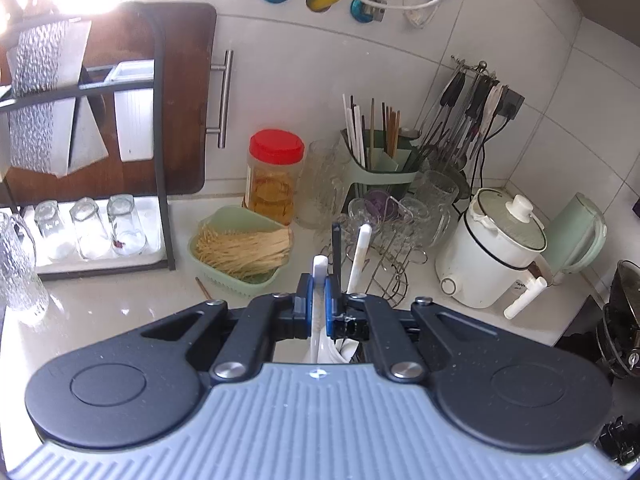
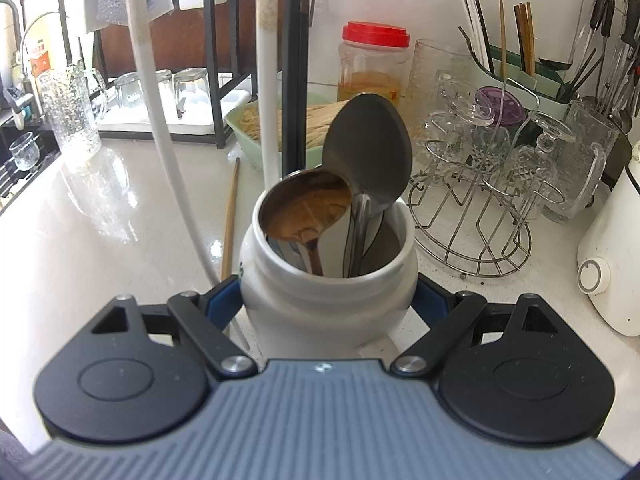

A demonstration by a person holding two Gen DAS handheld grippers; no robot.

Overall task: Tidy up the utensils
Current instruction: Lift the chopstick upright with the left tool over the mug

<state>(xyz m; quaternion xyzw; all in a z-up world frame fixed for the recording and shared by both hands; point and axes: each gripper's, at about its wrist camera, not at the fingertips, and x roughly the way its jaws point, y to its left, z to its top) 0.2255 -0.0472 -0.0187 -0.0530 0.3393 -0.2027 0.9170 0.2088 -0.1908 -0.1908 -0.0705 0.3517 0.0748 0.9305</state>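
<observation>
- Your left gripper (image 1: pixel 319 306) has its blue pads pinched tight on a white utensil handle (image 1: pixel 320 266), which pokes up just past the fingertips.
- Beside that handle, a dark handle (image 1: pixel 336 248) and a second white handle (image 1: pixel 362 252) stand up from below the gripper.
- Your right gripper (image 2: pixel 326 300) has its jaws spread wide around the white jar (image 2: pixel 326 280), with the blue pads against its two sides.
- Inside the jar, two metal spoons stand bowl-up: the nearer spoon (image 2: pixel 306 206) leans to the left at the rim, the taller spoon (image 2: pixel 368 152) rises behind it.
- Just beyond the jar, a single wooden chopstick (image 2: pixel 231 216) lies loose on the pale countertop (image 2: pixel 100 232).
- Further back sits a green basket (image 1: pixel 240 248) full of thin wooden sticks, and next to it a wire rack (image 2: pixel 472 216) holding upturned glasses.
- Behind those, a red-lidded jar (image 1: pixel 274 176) stands near the wall.
- Farthest, the green utensil holder (image 1: pixel 380 168) holds upright chopsticks, with more utensils hanging on the wall rack (image 1: pixel 472 96).
</observation>
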